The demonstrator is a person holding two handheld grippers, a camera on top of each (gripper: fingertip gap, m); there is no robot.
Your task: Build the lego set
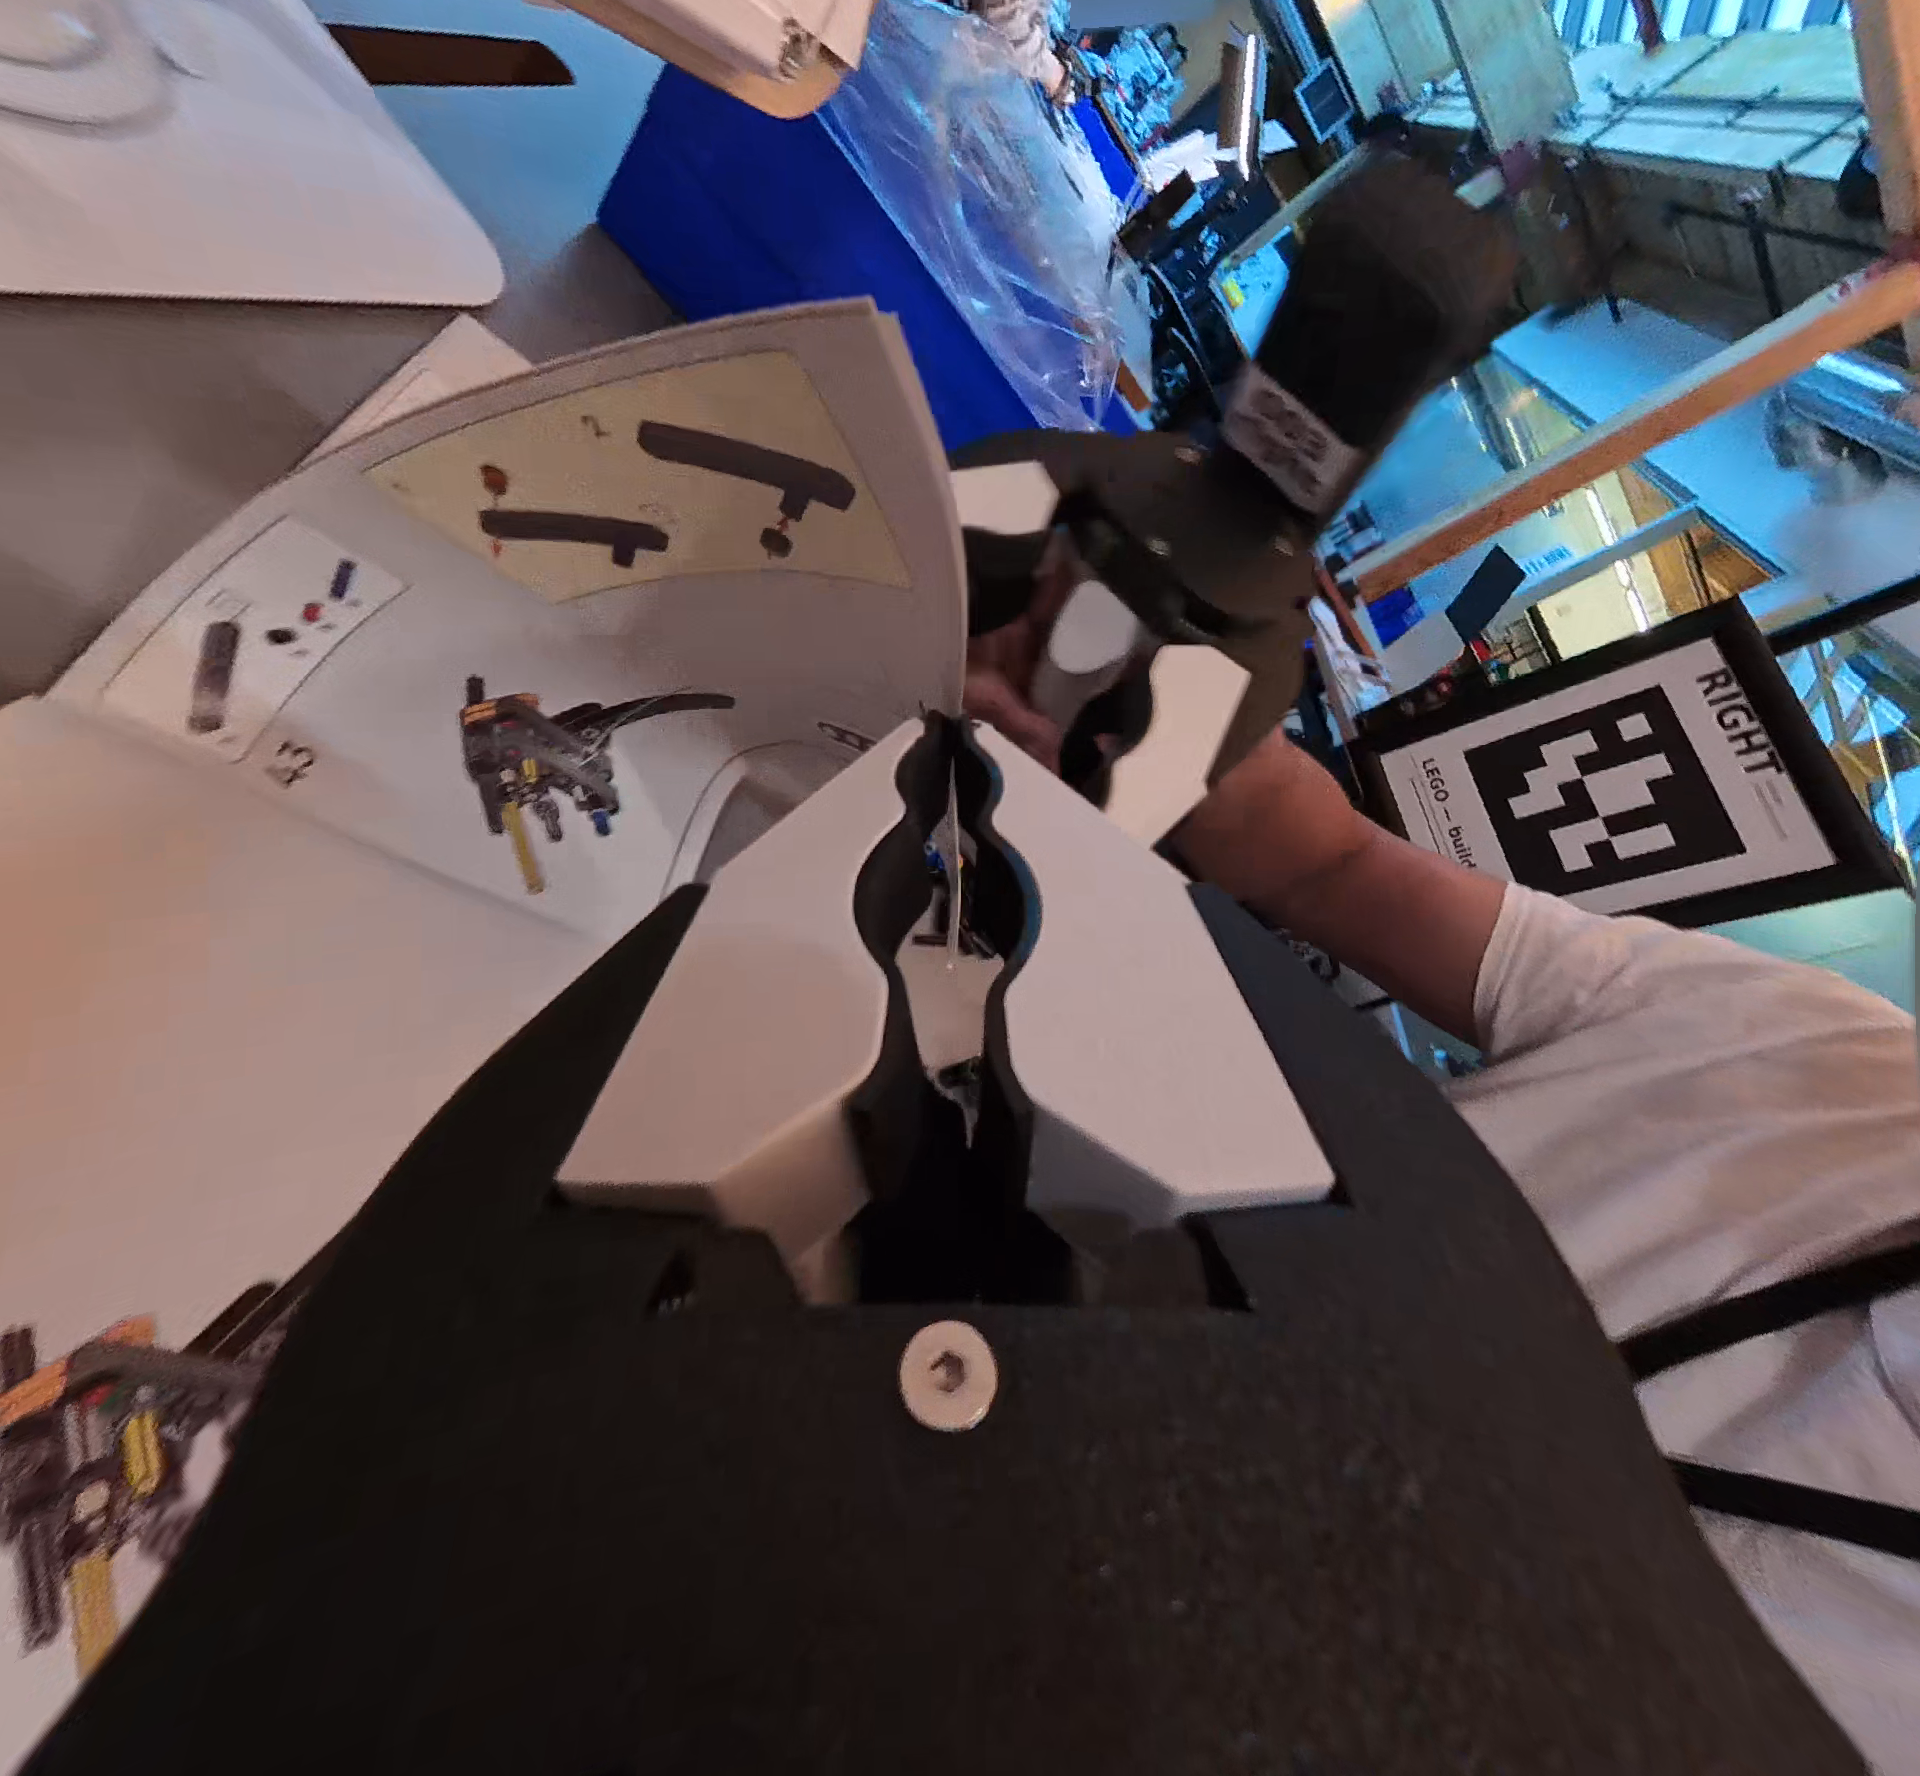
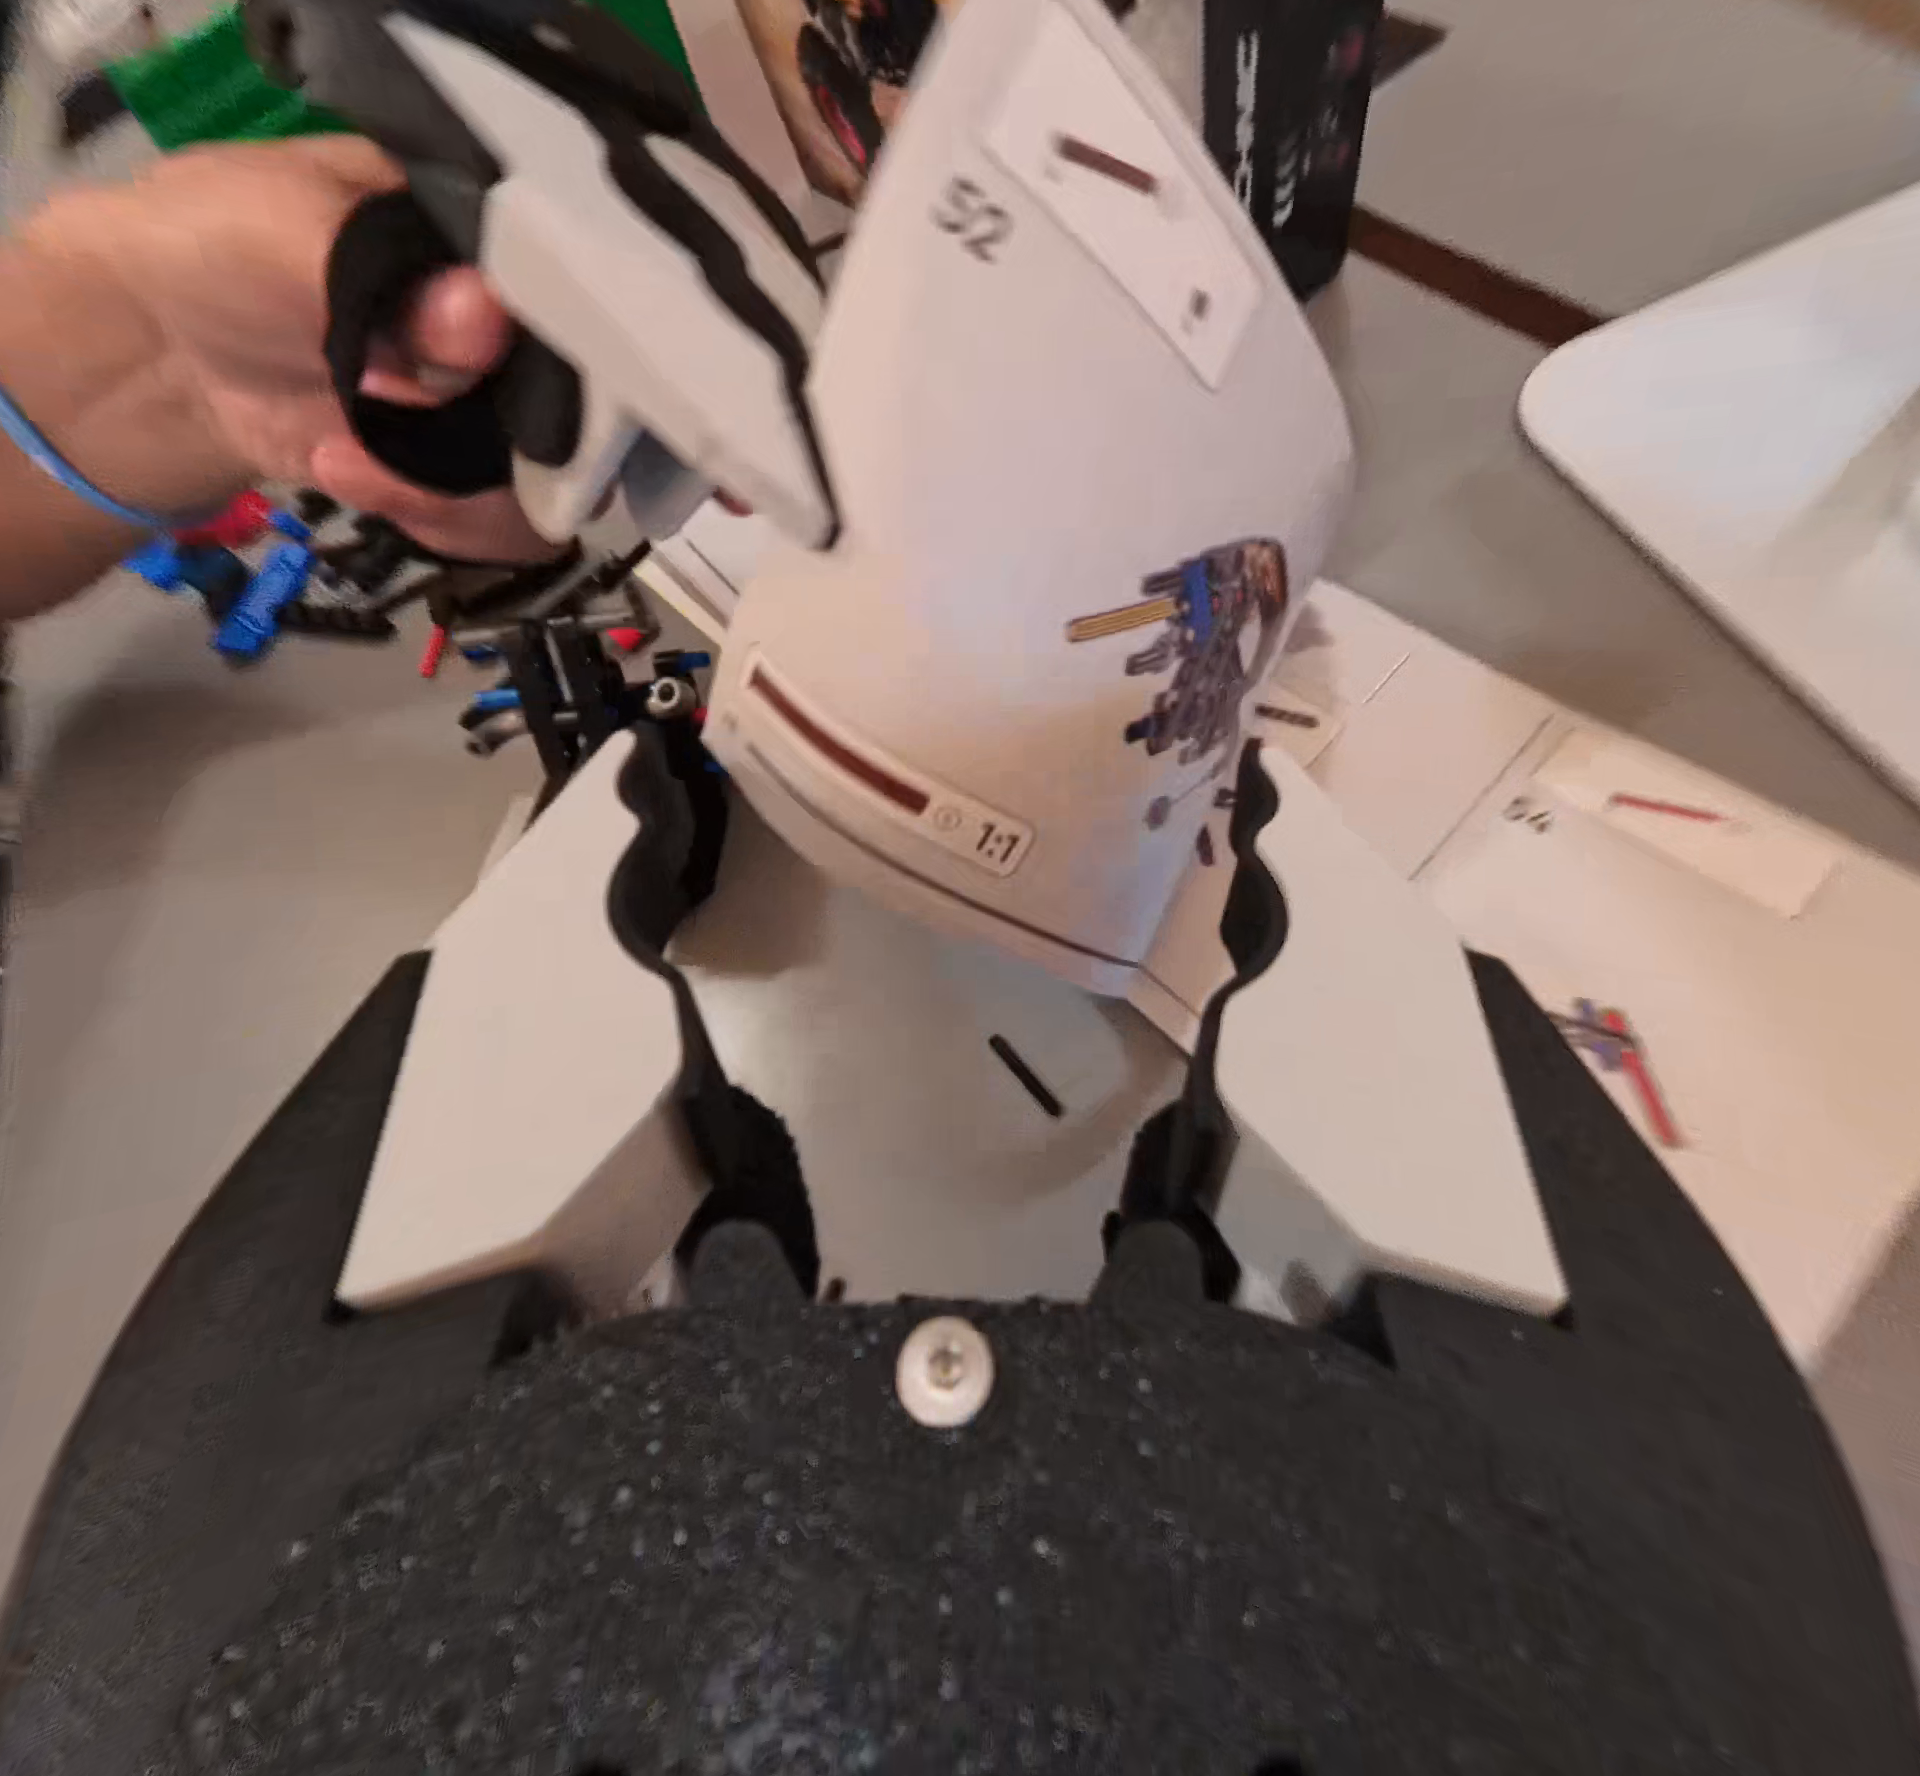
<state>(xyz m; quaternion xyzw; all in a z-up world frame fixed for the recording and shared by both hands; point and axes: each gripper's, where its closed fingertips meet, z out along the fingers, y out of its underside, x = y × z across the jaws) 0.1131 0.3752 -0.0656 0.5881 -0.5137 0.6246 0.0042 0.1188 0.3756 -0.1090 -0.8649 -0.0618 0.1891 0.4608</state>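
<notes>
The instruction booklet (image 2: 1558,843) lies open on the table. My left gripper (image 1: 951,760) is shut on the edge of one booklet page (image 1: 675,583) and holds it lifted and curled. In the right wrist view this page (image 2: 1039,479) stands up, with the left gripper (image 2: 821,521) pinching its left edge. My right gripper (image 2: 951,791) is open and empty, its jaws on either side of the page's lower corner without touching it. It also shows in the left wrist view (image 1: 1091,614), beyond the page. A partly built black Lego model (image 2: 582,677) sits on the table behind the page.
Loose blue and red Lego pieces (image 2: 249,583) lie at the left near a hand. The Lego box (image 2: 831,12) stands at the back. A white tray (image 2: 1745,438) sits at the right. A framed marker sign (image 1: 1621,770) and a blue bin (image 1: 748,199) stand beyond the table. The tips of one gripper are about 4 centimeters away from the tips of the other.
</notes>
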